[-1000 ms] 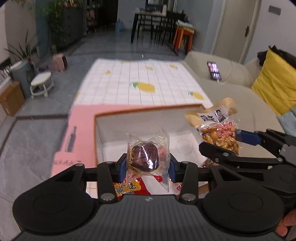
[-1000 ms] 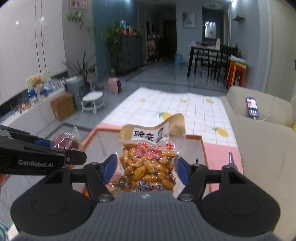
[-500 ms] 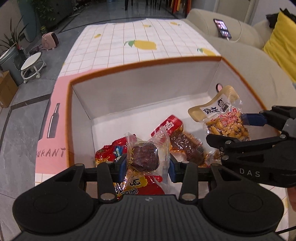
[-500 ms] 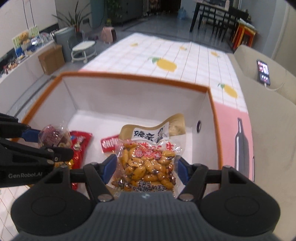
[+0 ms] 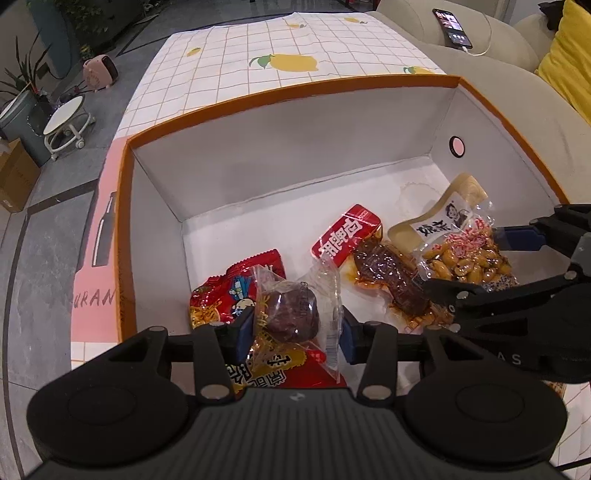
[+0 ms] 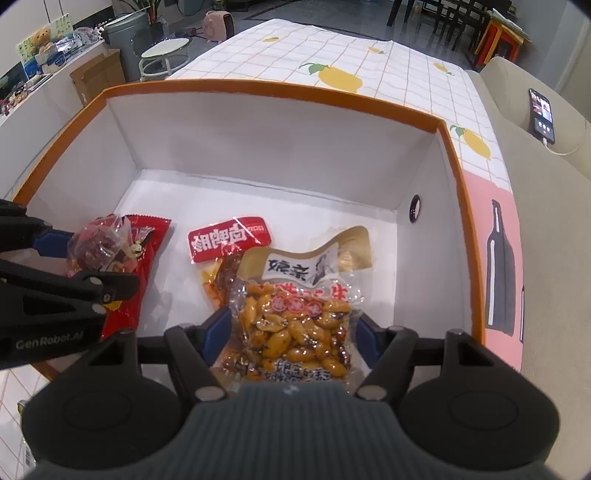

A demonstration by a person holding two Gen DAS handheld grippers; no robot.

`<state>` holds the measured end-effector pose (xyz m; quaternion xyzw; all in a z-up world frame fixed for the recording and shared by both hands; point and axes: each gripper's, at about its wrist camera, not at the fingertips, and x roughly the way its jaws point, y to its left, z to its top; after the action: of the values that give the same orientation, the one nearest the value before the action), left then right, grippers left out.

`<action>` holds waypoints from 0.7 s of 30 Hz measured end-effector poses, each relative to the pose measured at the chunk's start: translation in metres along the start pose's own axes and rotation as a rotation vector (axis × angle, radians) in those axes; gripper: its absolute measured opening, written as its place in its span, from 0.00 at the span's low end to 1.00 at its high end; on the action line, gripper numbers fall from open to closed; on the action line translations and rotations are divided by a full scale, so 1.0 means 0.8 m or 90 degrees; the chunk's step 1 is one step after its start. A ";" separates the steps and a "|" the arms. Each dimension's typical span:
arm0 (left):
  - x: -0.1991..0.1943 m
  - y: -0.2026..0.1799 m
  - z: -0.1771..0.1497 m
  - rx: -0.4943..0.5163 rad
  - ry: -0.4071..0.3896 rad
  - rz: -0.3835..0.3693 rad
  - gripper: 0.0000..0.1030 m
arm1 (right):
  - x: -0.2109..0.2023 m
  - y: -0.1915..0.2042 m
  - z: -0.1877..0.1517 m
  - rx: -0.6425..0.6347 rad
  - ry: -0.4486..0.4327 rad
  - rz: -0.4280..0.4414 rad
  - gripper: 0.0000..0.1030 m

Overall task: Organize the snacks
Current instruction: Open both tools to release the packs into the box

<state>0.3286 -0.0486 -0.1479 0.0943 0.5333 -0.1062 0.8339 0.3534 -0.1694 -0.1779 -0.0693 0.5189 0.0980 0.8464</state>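
Observation:
An orange-rimmed white box (image 5: pixel 288 92) holds a red packet (image 5: pixel 347 236), a brown meat snack (image 5: pixel 388 280) and a red cartoon packet (image 5: pixel 229 288). My left gripper (image 5: pixel 297 332) is low inside the box at its left. Its jaws are opening, and a clear-wrapped dark snack (image 5: pixel 291 314) sits between them, resting over the red packets. My right gripper (image 6: pixel 290 330) is at the box's right side, shut on a peanut packet (image 6: pixel 295 325) that stands up between its pads. The right wrist view shows the left gripper (image 6: pixel 85 258) at the left, with the dark snack (image 6: pixel 96 243).
The box stands on a pink mat (image 5: pixel 92 258) over a lemon-print cloth (image 5: pixel 280 62). A beige sofa (image 5: pixel 517 110) with a phone (image 5: pixel 452 22) and a yellow cushion (image 5: pixel 569 62) runs along the right. A white stool (image 5: pixel 68 122) stands on the floor at left.
Both grippers have tipped downward and sunk into the box with their packets. The left jaws now stand a little wider around the dark snack.

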 end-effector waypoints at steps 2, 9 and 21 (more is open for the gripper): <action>-0.004 0.000 0.000 0.000 -0.007 0.003 0.55 | -0.001 0.001 0.000 -0.004 0.002 -0.005 0.66; -0.023 0.002 -0.001 -0.001 -0.027 0.012 0.70 | -0.012 0.002 -0.001 -0.006 0.002 -0.009 0.67; -0.096 0.012 -0.009 -0.033 -0.101 0.017 0.73 | -0.085 0.009 0.001 -0.004 -0.077 -0.030 0.79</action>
<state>0.2938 -0.0312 -0.0804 0.0714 0.4664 -0.0885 0.8772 0.3227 -0.1686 -0.1171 -0.0781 0.4649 0.0833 0.8779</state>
